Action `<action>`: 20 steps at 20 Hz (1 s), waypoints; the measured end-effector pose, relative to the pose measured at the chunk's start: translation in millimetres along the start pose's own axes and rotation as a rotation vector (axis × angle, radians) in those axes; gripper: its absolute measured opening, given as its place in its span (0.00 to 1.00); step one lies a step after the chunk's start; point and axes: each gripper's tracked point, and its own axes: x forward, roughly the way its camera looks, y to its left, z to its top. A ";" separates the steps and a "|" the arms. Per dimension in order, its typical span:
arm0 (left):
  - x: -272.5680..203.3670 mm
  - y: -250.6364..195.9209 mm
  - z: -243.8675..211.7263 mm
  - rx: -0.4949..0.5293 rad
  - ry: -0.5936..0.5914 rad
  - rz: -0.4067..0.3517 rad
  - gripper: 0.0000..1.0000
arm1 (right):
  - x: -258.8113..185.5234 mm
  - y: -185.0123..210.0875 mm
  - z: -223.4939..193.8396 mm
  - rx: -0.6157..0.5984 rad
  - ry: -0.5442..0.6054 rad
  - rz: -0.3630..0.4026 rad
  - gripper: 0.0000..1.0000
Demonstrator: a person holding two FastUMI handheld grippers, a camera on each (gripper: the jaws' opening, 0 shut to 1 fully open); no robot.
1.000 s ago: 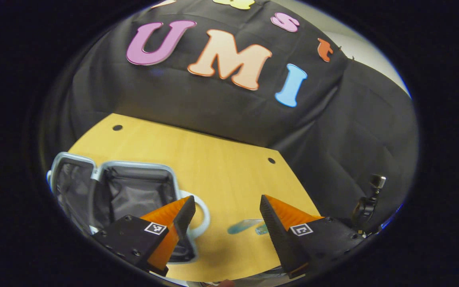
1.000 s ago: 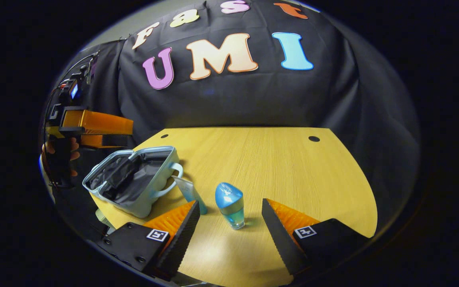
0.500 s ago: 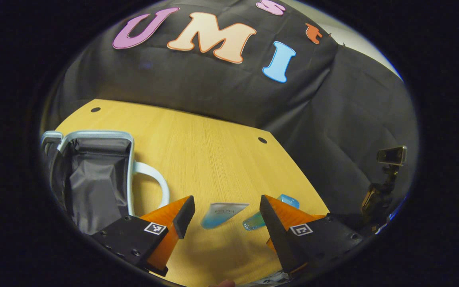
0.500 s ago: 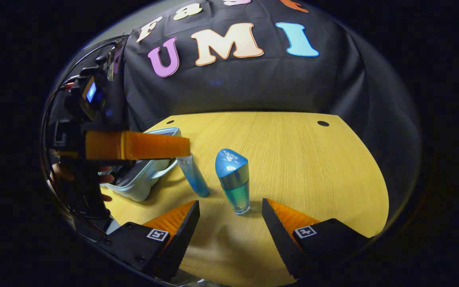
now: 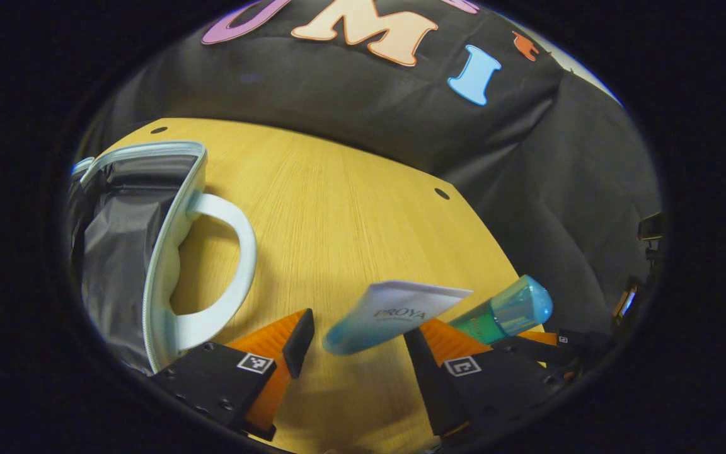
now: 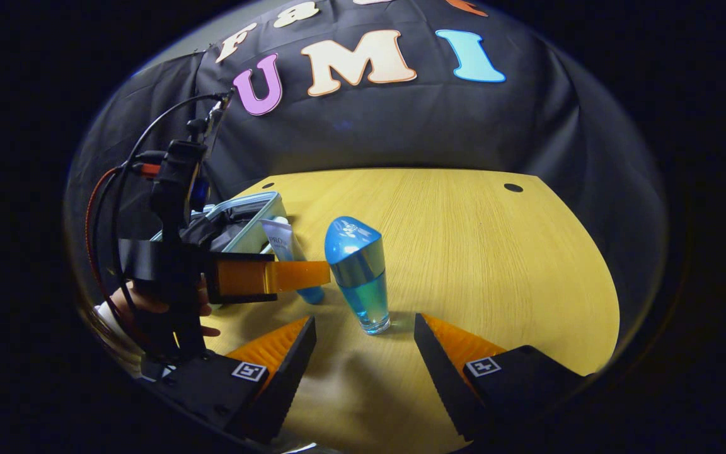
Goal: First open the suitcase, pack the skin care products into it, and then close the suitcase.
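Left tool (image 5: 353,343) held level, spread wide astride upright tube (image 5: 394,309), right tool (image 6: 363,343) wide apart before bottle (image 6: 358,277), suitcase (image 5: 142,233) unzipped on tabletop (image 6: 464,252).

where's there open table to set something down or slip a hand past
Bare wood runs from the bottle to the table's right and far edges. Another open strip lies behind the suitcase. The near left is crowded: suitcase, tube, bottle and left gripper bunch close together.
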 end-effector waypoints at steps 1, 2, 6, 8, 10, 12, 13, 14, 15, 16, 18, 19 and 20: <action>3.5 2.1 -0.6 -0.005 0.001 0.009 0.76 | 1.2 0.1 -1.7 0.006 0.005 0.002 0.99; 6.7 6.1 -1.1 -0.001 0.001 0.028 0.70 | 3.2 0.7 -3.2 0.014 0.011 0.007 0.95; 8.6 10.3 -1.7 -0.042 0.024 0.035 0.40 | 15.3 3.0 0.9 0.013 0.011 0.024 0.98; 1.2 10.2 4.5 -0.039 0.021 0.037 0.38 | 23.7 4.5 1.5 0.011 0.010 0.031 0.98; -11.1 5.7 18.8 -0.029 0.003 0.022 0.37 | 31.7 4.5 5.4 0.020 0.002 0.038 0.98; -24.6 -1.3 34.1 -0.022 -0.012 0.000 0.37 | 38.7 6.2 12.1 0.030 -0.018 0.044 0.92; -33.0 -1.3 43.4 -0.021 -0.022 -0.007 0.34 | 41.1 5.9 13.3 0.027 -0.028 0.045 0.95; -40.5 -1.3 50.6 -0.021 -0.032 -0.011 0.37 | 45.0 5.8 13.5 0.021 -0.033 0.045 0.94; -48.6 1.4 58.5 -0.024 -0.046 -0.009 0.40 | 48.5 7.1 12.1 0.010 -0.037 0.046 0.88; -56.1 5.0 65.4 -0.032 -0.059 -0.010 0.40 | 52.2 7.4 12.7 -0.002 -0.044 0.044 0.86; -70.5 12.0 71.5 -0.055 -0.063 -0.010 0.37 | 58.5 7.2 9.5 -0.015 -0.044 0.043 0.72; -78.0 16.7 74.0 -0.071 -0.060 0.000 0.37 | 60.7 9.0 9.1 -0.019 -0.045 0.045 0.74; -86.6 20.8 75.5 -0.086 -0.061 0.012 0.40 | 64.1 6.9 7.8 -0.028 -0.047 0.031 0.70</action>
